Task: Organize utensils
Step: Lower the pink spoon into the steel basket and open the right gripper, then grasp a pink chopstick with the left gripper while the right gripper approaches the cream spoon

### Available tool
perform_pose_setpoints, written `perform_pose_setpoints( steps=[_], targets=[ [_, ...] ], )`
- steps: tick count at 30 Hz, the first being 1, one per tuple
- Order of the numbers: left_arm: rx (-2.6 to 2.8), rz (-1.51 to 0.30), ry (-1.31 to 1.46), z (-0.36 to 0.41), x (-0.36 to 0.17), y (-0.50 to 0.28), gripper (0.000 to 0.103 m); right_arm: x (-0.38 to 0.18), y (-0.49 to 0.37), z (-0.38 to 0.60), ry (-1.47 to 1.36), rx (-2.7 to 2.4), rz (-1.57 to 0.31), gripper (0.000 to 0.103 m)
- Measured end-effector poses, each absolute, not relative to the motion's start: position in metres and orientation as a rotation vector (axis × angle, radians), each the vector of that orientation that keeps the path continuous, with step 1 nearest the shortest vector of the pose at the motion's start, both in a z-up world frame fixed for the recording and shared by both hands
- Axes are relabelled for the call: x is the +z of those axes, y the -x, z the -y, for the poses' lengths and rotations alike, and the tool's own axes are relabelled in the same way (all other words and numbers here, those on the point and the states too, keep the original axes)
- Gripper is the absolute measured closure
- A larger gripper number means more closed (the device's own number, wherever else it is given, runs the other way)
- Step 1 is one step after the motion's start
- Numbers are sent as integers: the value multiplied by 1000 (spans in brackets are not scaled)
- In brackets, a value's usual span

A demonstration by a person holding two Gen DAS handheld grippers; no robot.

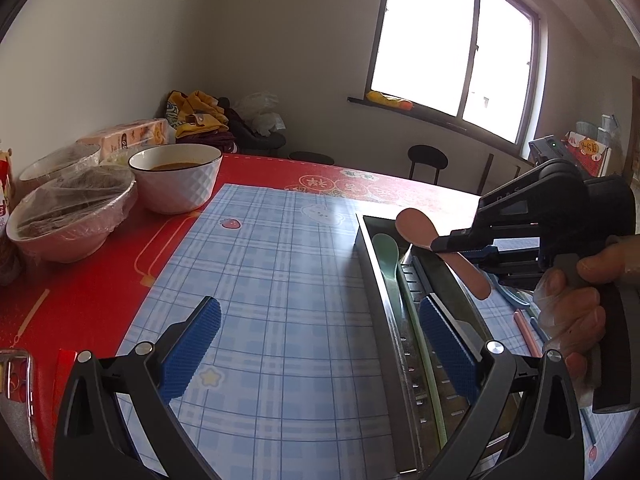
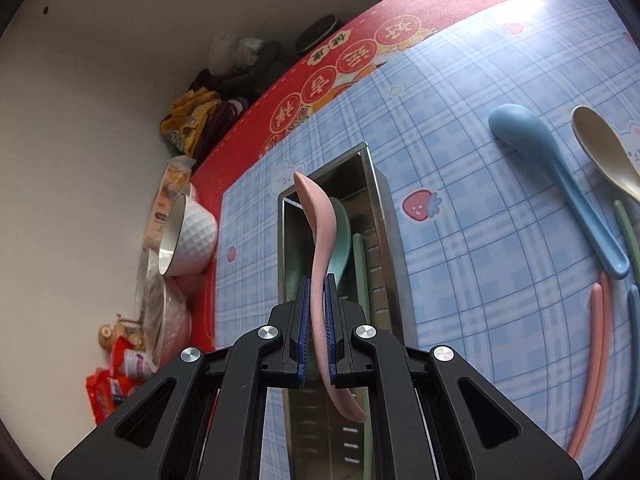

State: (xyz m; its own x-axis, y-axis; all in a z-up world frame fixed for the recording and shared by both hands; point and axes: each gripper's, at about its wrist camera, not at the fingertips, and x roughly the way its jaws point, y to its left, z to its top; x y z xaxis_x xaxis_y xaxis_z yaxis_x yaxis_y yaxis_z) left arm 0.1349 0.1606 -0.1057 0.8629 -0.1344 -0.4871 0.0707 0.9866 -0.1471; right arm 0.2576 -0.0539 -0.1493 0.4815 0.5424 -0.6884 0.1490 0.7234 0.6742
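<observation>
So the sorting looks roughly a third done, judging by what's lying where. The pink spoon (image 2: 320, 248) is pinched at its handle by the right claw (image 2: 316, 328), pads pressed tight against it, and it's held in the air right over the metal utensil tray (image 2: 384, 216) with the bowl end pointing toward the far end. The spoon isn't in yet; nothing shows it touching the tray. Already inside, a green spoon (image 2: 340, 236) and a green chopstick (image 2: 360, 272) can be seen lying lengthwise. The left claw (image 1: 320, 344) is spread wide with nothing in it, hovering low over the plaid placemat (image 1: 272, 280) at the tray's near end, one pad just over the tray edge. Left out on the tabletop, to the right of the tray, are a blue spoon (image 2: 556, 184), a beige spoon (image 2: 604, 152), a pair of pink chopsticks (image 2: 592, 360), another green chopstick (image 2: 628, 236) and what looks like a blue one (image 2: 634, 340) cut off at the frame edge. So the pink spoon probably gets lowered in next, and then that whole bunch on the right has to be moved over. The white ribbed bowl (image 1: 176, 178) and the wrapped bowls (image 1: 72, 216) at the far left aren't part of this, as far as can be judged.
</observation>
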Motion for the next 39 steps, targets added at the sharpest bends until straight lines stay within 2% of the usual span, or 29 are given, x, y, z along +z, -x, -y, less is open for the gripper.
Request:
perform_pose_setpoints(
  steps=[22,32,39],
  targets=[
    [-110,-544,130,-161,-109,-140,6,-164,-264,26,-769,277,-1138,94],
    [-105,-546,144,-164,-110,-140,6,-136,-240,68,-662,345,-953,94],
    [-90,-545,135,-162,-109,-140,6,-144,-201,133,-552,311,-835,94]
  ],
)
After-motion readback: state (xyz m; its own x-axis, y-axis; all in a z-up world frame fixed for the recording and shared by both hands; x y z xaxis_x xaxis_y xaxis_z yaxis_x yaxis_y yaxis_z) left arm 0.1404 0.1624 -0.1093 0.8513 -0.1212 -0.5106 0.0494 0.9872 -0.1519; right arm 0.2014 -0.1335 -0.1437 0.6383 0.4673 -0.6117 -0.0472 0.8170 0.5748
